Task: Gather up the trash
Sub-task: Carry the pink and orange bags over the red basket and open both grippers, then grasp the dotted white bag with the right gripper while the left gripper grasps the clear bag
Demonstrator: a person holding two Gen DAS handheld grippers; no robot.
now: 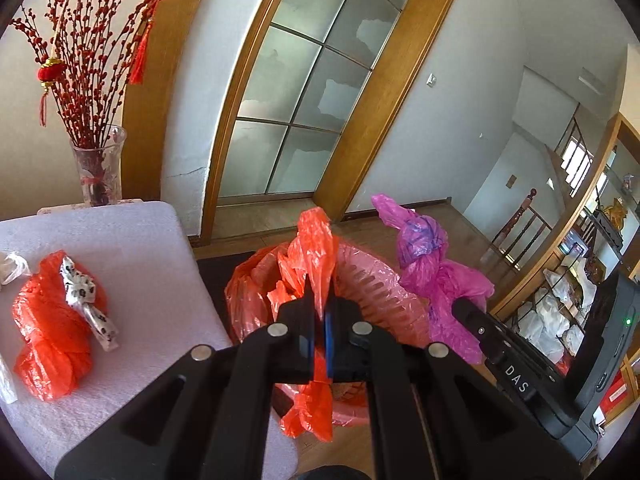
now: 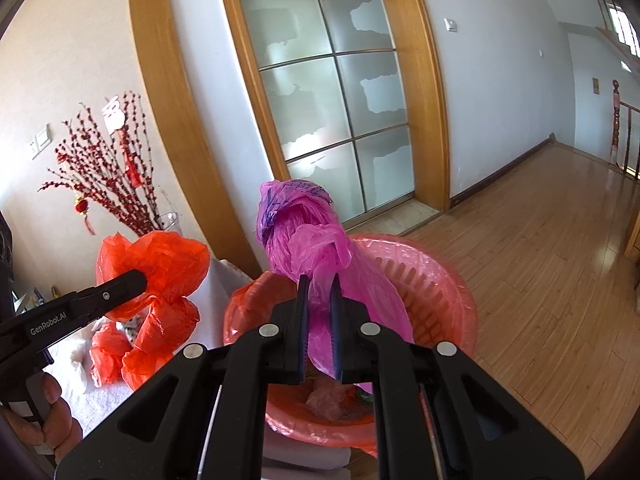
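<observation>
In the left wrist view my left gripper is shut on a crumpled orange-red plastic bag, which hangs over a pink slotted bin lined with a reddish bag. In the right wrist view my right gripper is shut on a knotted magenta plastic bag over the same bin. Each view shows the other tool: the right gripper with the magenta bag, and the left gripper with the orange-red bag. A second tied orange bag with a spotted cloth lies on a white cushion.
A glass vase of red berry branches stands behind the cushion. A frosted glass door in a wooden frame faces me. A wood floor runs right to a stair railing. Shelves with white bags stand at the right. A person's hand holds the left tool.
</observation>
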